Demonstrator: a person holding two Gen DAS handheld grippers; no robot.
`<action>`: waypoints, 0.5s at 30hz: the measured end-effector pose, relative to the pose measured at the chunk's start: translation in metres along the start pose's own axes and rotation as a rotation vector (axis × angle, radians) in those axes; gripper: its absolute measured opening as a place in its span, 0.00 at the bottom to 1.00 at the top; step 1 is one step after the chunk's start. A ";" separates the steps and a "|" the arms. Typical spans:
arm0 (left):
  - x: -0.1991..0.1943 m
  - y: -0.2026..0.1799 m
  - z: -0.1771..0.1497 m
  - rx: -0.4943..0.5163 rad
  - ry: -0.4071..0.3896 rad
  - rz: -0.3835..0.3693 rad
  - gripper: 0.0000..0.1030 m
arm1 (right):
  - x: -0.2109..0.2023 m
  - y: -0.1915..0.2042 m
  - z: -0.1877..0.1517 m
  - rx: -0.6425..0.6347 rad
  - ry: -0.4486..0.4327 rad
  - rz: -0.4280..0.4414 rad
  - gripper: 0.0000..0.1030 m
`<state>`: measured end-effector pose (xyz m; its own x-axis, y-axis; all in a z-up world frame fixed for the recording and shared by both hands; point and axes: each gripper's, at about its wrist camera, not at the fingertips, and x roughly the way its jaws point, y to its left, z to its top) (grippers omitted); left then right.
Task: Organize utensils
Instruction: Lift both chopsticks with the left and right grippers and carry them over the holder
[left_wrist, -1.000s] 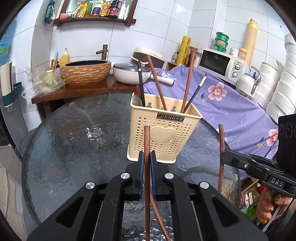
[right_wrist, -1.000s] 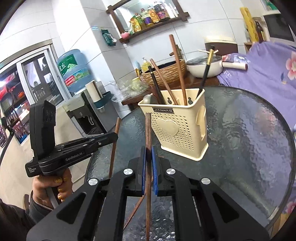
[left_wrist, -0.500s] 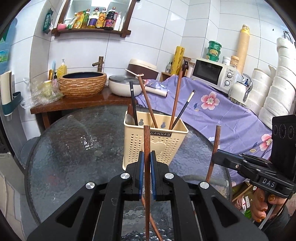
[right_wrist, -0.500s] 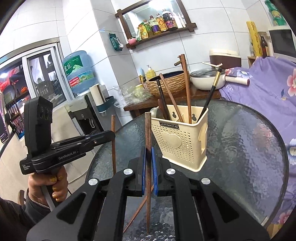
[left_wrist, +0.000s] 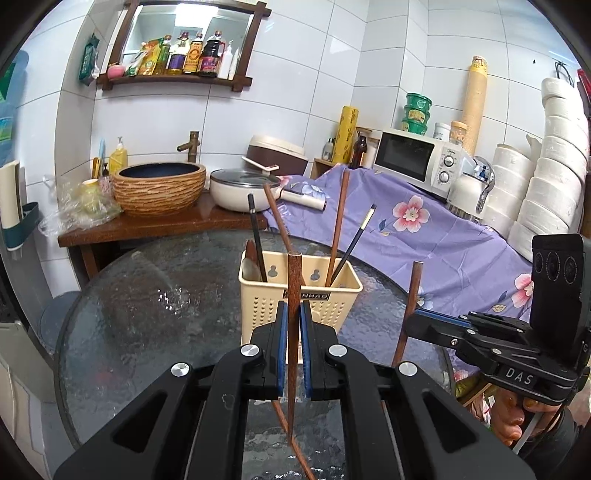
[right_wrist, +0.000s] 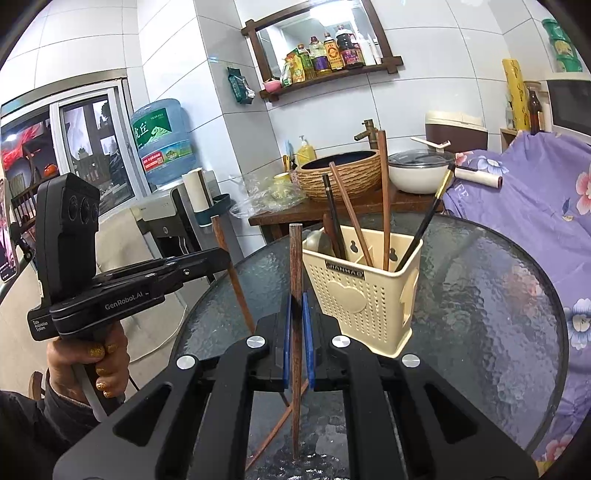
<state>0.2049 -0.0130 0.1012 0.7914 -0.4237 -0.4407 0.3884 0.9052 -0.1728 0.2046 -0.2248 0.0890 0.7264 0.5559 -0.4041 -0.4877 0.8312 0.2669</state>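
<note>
Wooden chopsticks fill both my claws: the left gripper (left_wrist: 291, 345) is closed tight on a brown chopstick (left_wrist: 293, 291) held upright, and the right gripper (right_wrist: 295, 339) is clamped the same way on its own chopstick (right_wrist: 295, 266). I hold each near the middle, thick end up, so the thin tips point down and can drop straight into a slot. The cream holder (left_wrist: 301, 295) stands on the glass table (left_wrist: 147, 314), just ahead of both claws, already carrying several chopsticks that lean against its walls and what looks like a spoon. Neither stick I hold is over the opening yet; I judge both need lifting above the rim first.
</note>
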 end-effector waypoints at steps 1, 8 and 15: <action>-0.001 -0.001 0.002 0.003 -0.005 -0.002 0.06 | 0.000 0.000 0.003 -0.002 -0.003 -0.002 0.07; -0.006 -0.004 0.019 0.025 -0.033 -0.016 0.06 | -0.001 -0.001 0.021 -0.004 -0.030 -0.019 0.07; -0.018 -0.009 0.075 0.039 -0.118 -0.045 0.06 | -0.014 0.007 0.073 -0.049 -0.118 -0.048 0.07</action>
<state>0.2226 -0.0164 0.1767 0.8218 -0.4672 -0.3261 0.4411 0.8840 -0.1549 0.2268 -0.2270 0.1606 0.7997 0.5146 -0.3093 -0.4723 0.8572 0.2052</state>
